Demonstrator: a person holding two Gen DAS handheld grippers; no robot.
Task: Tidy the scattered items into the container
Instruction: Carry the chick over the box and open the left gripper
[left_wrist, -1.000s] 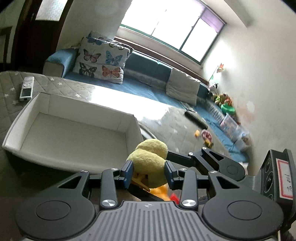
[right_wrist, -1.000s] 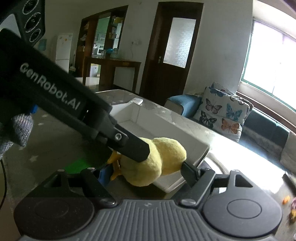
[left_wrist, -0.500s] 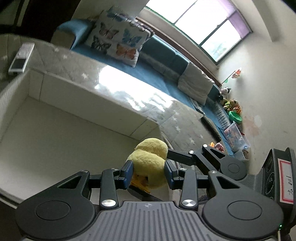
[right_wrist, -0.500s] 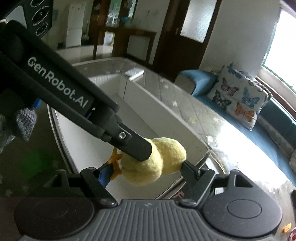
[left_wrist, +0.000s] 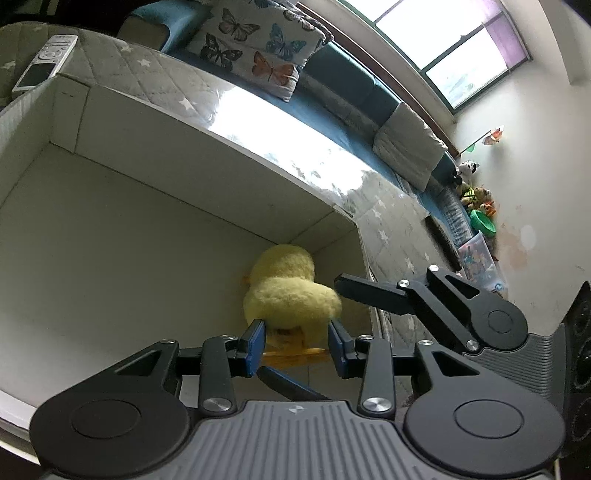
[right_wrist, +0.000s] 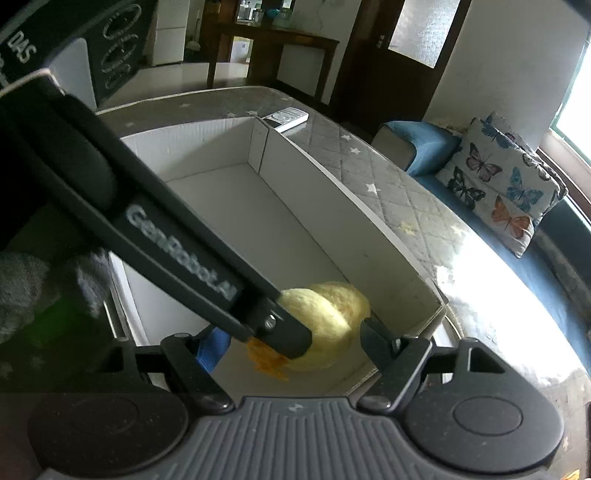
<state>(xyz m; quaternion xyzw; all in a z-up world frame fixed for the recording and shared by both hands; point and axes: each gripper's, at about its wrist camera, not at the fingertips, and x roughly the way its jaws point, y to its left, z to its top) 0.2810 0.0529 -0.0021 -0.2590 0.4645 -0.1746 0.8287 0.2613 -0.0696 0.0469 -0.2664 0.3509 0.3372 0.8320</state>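
Between my left gripper (left_wrist: 295, 343) fingers sits a yellow plush duck (left_wrist: 291, 291), fuzzy and rounded, its head a smaller lump beyond the body and orange parts showing underneath; my blue pads (left_wrist: 255, 345) stand at its lower flanks, but I cannot tell whether they press it. The duck is low inside the white cardboard box (left_wrist: 207, 147), in its near right corner. My right gripper (right_wrist: 295, 347) is spread wide around the same duck (right_wrist: 325, 317), with my left finger crossing in front.
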